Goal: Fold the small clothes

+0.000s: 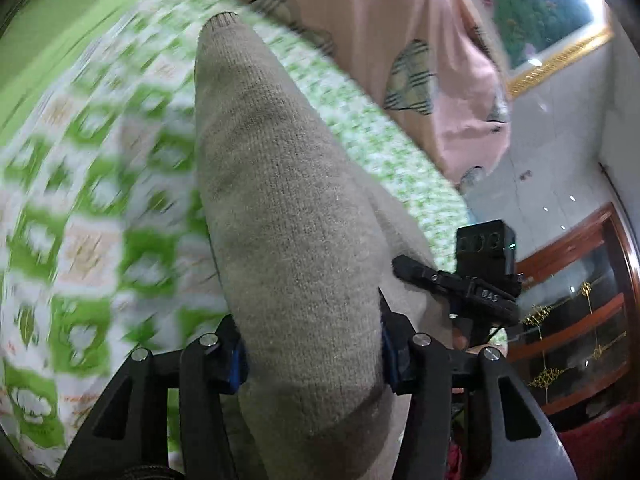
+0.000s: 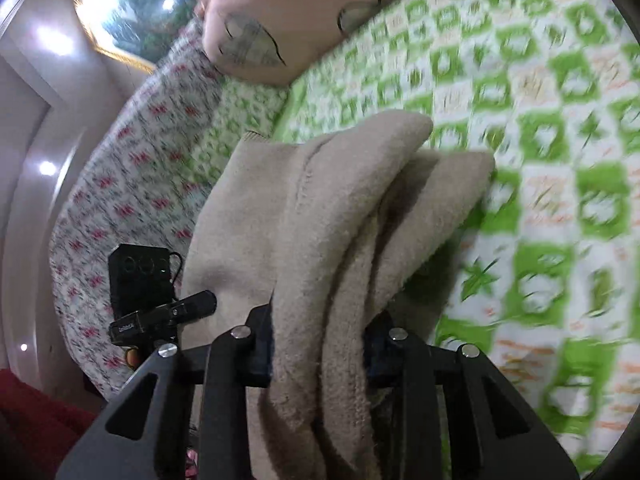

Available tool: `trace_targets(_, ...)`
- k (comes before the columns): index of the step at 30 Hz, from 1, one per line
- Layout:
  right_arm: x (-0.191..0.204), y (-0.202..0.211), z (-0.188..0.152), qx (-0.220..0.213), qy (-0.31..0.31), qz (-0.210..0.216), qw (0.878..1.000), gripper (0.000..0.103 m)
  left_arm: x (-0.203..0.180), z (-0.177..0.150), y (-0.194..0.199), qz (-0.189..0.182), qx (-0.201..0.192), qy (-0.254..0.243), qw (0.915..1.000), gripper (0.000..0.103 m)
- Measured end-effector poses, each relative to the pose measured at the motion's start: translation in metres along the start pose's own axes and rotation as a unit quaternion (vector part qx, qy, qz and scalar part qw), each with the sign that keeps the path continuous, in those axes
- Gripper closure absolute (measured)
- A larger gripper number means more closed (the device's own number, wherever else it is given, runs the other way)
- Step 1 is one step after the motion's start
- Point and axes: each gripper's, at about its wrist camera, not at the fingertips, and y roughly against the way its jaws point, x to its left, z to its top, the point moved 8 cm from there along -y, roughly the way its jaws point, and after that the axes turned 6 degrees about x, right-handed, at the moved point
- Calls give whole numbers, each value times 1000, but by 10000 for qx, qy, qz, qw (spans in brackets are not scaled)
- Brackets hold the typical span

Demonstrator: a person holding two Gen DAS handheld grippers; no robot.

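Note:
A beige knitted garment point(image 1: 288, 220) is held up above the bed by both grippers. My left gripper point(image 1: 314, 356) is shut on a thick fold of it, and a long sleeve-like part hangs forward from the jaws. My right gripper point(image 2: 318, 350) is shut on several bunched folds of the same beige garment point(image 2: 340, 208). The other gripper shows in each view, at the right in the left wrist view point(image 1: 460, 288) and at the left in the right wrist view point(image 2: 160, 312). The fingertips are hidden by the cloth.
A green and white patterned bedspread point(image 1: 80, 200) covers the bed below, also seen in the right wrist view point(image 2: 540, 160). A pink garment with plaid hearts point(image 1: 400, 40) lies at the far side. A floral blanket point(image 2: 128, 200) hangs over the bed edge. A wooden glass cabinet point(image 1: 580, 320) stands at the right.

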Motion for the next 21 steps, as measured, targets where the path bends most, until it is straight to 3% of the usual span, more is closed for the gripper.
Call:
trace_targets(5, -15, -13, -12, 118, -145, -283, 9994, 71, 26, -9, -10, -349, -158, 314, 9988, 48)
trace_targets(17, -16, -16, -12, 141, -140, -623, 9979, 69, 32, -10, -13, -416, -170, 377, 9983, 43)
trace_targets(21, -13, -11, -13, 269, -179, -889, 9955, 57, 28, -11, -5, -318, -93, 414, 9986, 38)
